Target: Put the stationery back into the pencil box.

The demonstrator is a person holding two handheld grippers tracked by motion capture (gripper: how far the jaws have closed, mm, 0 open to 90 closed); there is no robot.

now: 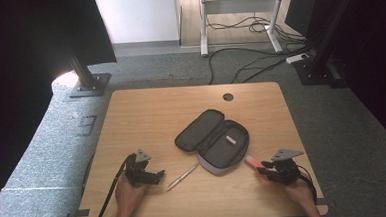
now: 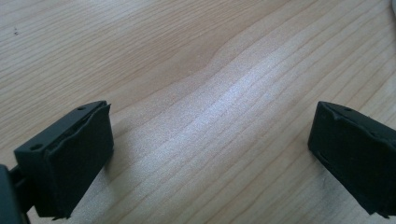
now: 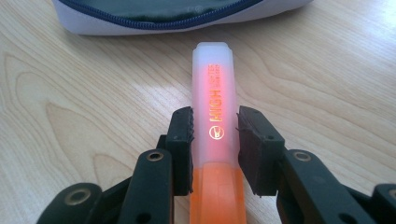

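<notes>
Orange highlighter (image 3: 215, 135), light, stiff and smooth, lies on the table (image 1: 146, 111) just beside the open pencil case (image 1: 213, 140); mid-barrel is the sound place to hold. Right gripper (image 3: 215, 140) pinches it there, low and level; left gripper (image 2: 210, 154) hovers with jaws wide, nothing between them

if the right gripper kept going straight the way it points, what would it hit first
Probably the open pencil case: the right gripper, shut on the highlighter, aims its cap at the case's near zippered edge, bare table between. Depth is unclear.
</notes>
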